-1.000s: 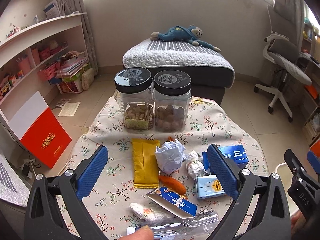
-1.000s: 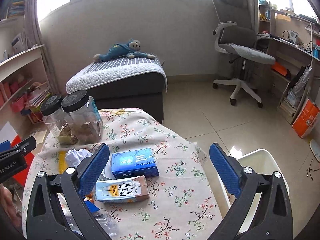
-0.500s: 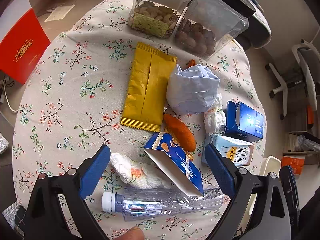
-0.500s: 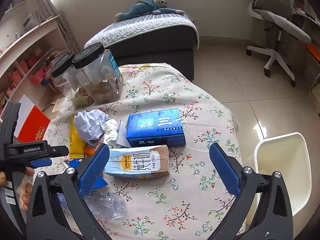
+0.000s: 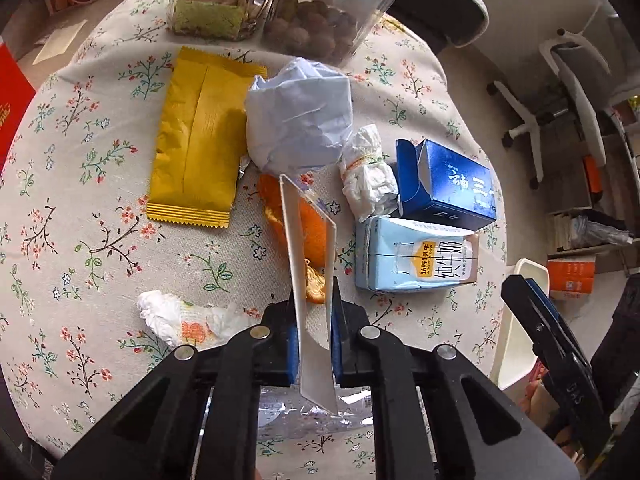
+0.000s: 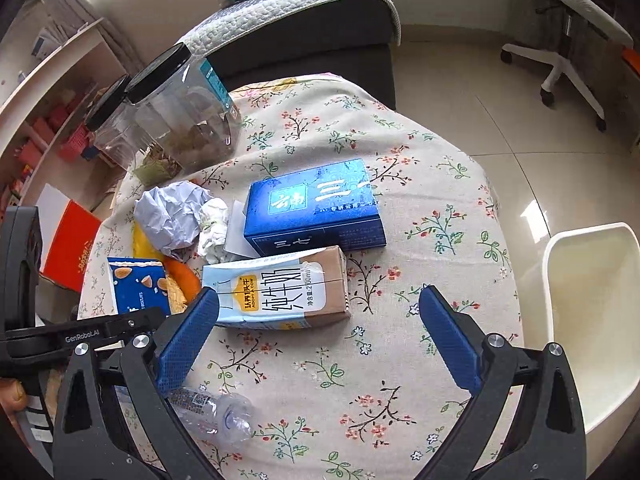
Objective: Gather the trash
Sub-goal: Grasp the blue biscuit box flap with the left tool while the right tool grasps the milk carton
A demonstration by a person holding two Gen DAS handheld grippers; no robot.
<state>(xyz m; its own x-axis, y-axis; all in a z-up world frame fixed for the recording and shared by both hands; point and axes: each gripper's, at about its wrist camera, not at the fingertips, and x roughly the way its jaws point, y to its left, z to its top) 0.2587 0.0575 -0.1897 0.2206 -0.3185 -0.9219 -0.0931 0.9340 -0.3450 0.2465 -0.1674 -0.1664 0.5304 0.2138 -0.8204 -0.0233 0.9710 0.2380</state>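
Trash is spread all over the floral tablecloth (image 5: 80, 240), but the big change: the left gripper (image 5: 313, 334), which was hovering wide open half a second back, has dropped down and clamped onto the blue biscuit box (image 6: 138, 286). In the left wrist view you see the box edge-on, its white inside squeezed between the pads. So first pickup looks secured, I think. The right gripper (image 6: 318, 330) is spread open above the milk carton (image 6: 280, 286), not touching it. White bin (image 6: 592, 312) sits just off the table edge on the right. Next the box probably goes there. Bottle (image 6: 212, 412), paper ball (image 5: 298, 116), yellow wrapper (image 5: 198, 140) still waiting.
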